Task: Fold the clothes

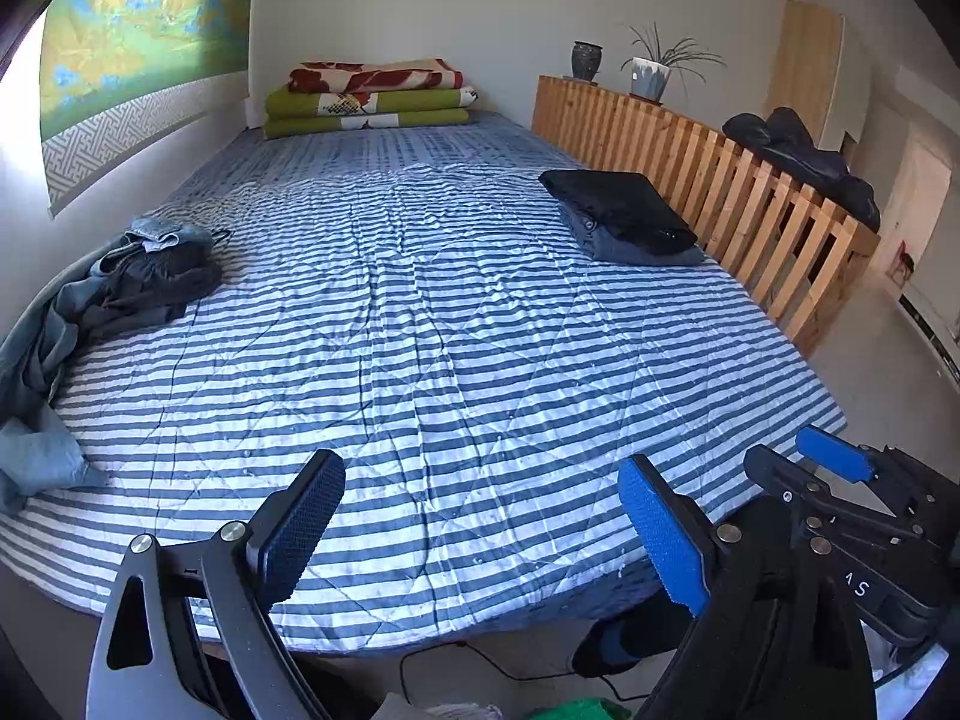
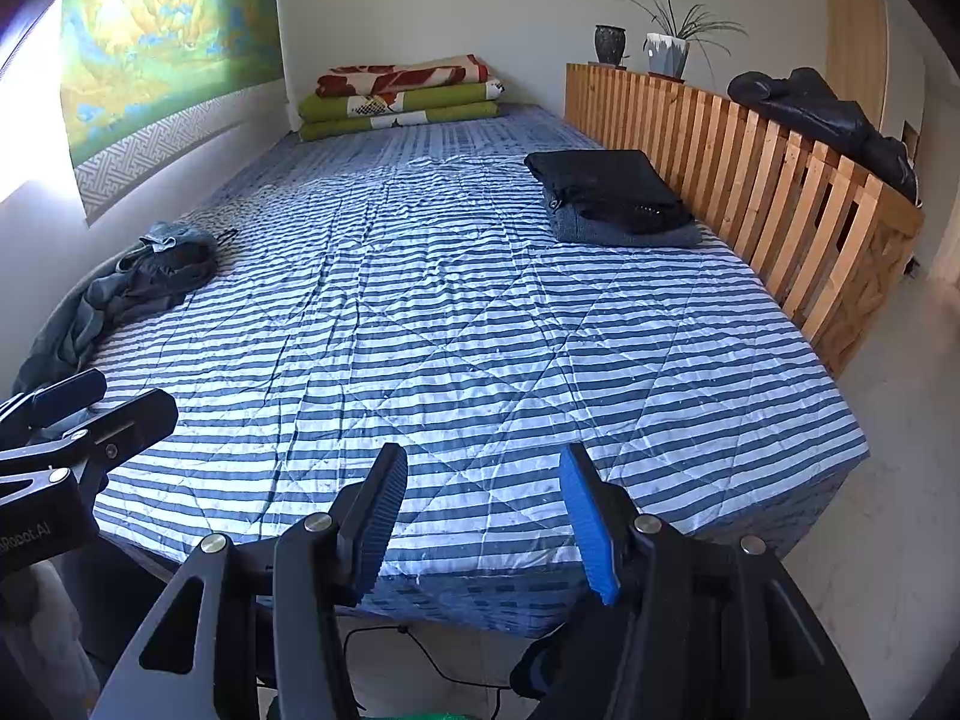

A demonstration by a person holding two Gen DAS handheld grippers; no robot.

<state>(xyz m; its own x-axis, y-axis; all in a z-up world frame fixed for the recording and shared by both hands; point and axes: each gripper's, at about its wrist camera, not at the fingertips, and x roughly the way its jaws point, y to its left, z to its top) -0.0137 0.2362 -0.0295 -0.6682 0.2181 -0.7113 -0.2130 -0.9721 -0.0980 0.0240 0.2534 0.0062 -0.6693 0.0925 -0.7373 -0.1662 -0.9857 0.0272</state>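
Two spread, empty claws, left claw (image 1: 480, 531) and right claw (image 2: 483, 525), facing crumpled clothes (image 1: 129, 282).

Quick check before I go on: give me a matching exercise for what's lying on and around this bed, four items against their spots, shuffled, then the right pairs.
Things:
1. crumpled clothes pile
2. folded dark stack
3. folded blankets
4. black jacket

Places:
A. draped over the top of the wooden slat rail
B. far end of the bed, against the wall
C. left edge of the bed, beside the wall hanging
D. right side of the bed, next to the rail

Pairs: 1-C, 2-D, 3-B, 4-A

Both the left gripper and the right gripper are open and hold nothing.
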